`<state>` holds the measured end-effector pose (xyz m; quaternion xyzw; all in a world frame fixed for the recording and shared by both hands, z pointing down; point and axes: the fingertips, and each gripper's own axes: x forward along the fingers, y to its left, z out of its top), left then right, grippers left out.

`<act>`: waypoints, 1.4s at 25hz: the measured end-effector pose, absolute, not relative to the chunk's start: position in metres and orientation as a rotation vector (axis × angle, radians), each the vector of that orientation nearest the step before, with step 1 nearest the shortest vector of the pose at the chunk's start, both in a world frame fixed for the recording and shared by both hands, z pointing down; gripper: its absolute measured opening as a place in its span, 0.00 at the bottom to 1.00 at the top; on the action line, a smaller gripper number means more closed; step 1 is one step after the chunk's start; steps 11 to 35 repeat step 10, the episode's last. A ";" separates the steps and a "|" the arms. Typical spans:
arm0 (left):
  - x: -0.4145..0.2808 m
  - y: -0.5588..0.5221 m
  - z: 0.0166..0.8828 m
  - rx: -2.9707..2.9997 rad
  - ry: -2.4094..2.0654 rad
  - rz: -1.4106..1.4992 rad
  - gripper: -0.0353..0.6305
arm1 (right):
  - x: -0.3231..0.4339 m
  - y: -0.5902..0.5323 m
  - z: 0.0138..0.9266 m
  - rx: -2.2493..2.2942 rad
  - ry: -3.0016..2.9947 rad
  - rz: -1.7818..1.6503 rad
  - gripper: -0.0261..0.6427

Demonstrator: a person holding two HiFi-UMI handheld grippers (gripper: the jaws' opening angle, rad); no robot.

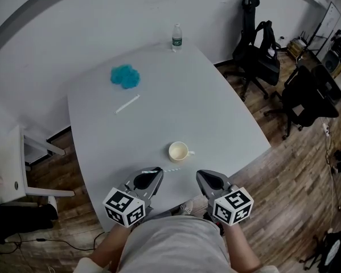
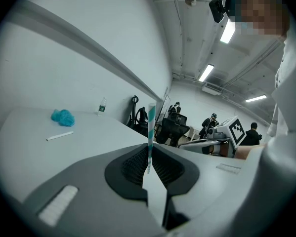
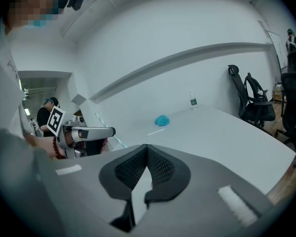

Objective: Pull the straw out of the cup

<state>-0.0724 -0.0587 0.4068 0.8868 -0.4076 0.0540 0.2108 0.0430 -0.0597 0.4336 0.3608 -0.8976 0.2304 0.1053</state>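
Observation:
A cream cup point(image 1: 179, 151) stands upright near the table's front edge, with no straw in it. The teal-and-white striped straw point(image 1: 169, 170) lies level just in front of the cup, clear of it. My left gripper point(image 1: 157, 172) is shut on one end of it. In the left gripper view the straw point(image 2: 151, 122) rises between the closed pads of the left gripper point(image 2: 150, 148). My right gripper point(image 1: 200, 176) hovers to the cup's front right, and its jaws point(image 3: 147, 147) meet with nothing between them. The right gripper view also shows the left gripper point(image 3: 83, 132) holding the straw point(image 3: 109, 131).
A white paper wrapper point(image 1: 127, 103), a crumpled blue cloth point(image 1: 125, 76) and a water bottle point(image 1: 176, 37) sit on the far part of the grey table point(image 1: 216, 107). Black office chairs point(image 1: 255, 50) stand right of the table on the wooden floor.

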 end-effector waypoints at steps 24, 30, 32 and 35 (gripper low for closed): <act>-0.069 -0.057 0.407 2.465 -1.116 0.153 0.12 | 0.048 -0.059 0.432 1.088 -2.641 0.680 0.05; -0.069 -0.057 0.407 2.465 -1.116 0.153 0.12 | 0.048 -0.059 0.432 1.088 -2.641 0.680 0.05; -0.069 -0.057 0.407 2.465 -1.116 0.153 0.12 | 0.048 -0.059 0.432 1.088 -2.641 0.680 0.05; -0.069 -0.057 0.407 2.465 -1.116 0.153 0.12 | 0.048 -0.059 0.432 1.088 -2.641 0.680 0.05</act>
